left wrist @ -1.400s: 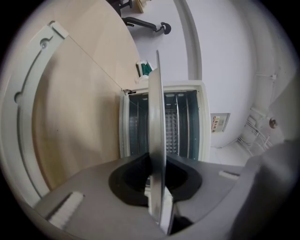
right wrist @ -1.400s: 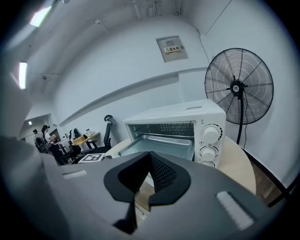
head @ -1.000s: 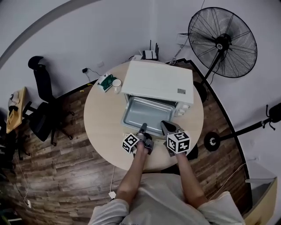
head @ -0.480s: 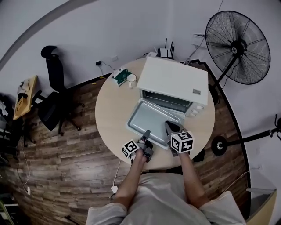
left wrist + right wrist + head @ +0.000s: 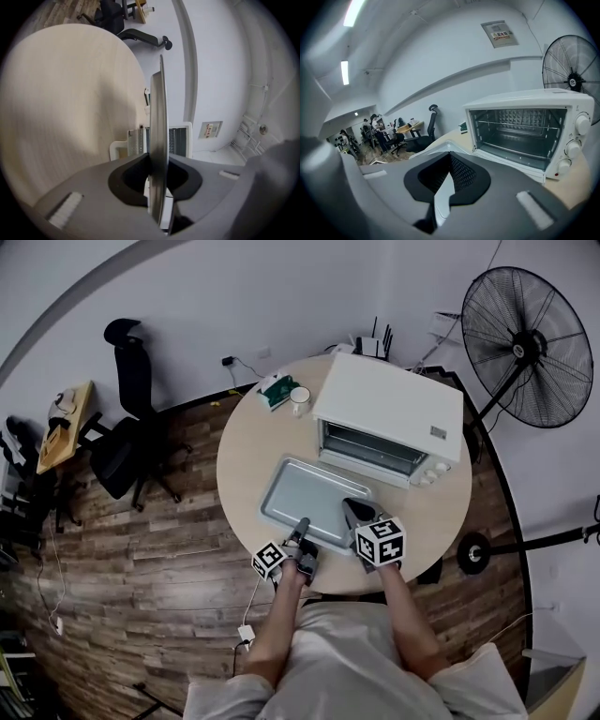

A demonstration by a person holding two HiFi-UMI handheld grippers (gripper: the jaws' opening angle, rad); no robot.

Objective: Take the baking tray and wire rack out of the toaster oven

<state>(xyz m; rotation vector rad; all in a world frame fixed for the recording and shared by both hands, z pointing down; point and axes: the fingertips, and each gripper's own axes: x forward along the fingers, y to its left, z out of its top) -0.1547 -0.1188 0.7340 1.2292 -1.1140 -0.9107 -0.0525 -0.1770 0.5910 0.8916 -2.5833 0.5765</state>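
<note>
Both hands on the baking tray (image 5: 309,491).

My left gripper (image 5: 302,525) is at lower centre of the head view, on the tray's near edge. In the left gripper view the rim (image 5: 159,117) runs edge-on as a thin metal strip straight between my pads. The jaws are pinched on it from both sides.

My right gripper (image 5: 352,509) is just right of the left one, at the tray's near right corner. Its marker cube (image 5: 380,540) faces up. In the right gripper view a pale sliver of rim (image 5: 442,194) sits between the black pads, and those jaws are clamped on the tray too.

The tray is fully out of the toaster oven (image 5: 389,418). It lies flat over the round table (image 5: 239,460), centre frame, in front of the oven's open front and just apart from it. I can't tell whether it touches the tabletop or hangs just above it.

The oven is at the table's upper right. Its cavity shows clearly in the right gripper view, and thin bars (image 5: 520,124) cross it. I can't tell whether they're the rack or heater rods.

A mug (image 5: 300,397) and a green box (image 5: 275,390) sit left of the oven at the table's far edge. A fan (image 5: 530,334) stands at upper right, an office chair (image 5: 131,427) at left.
</note>
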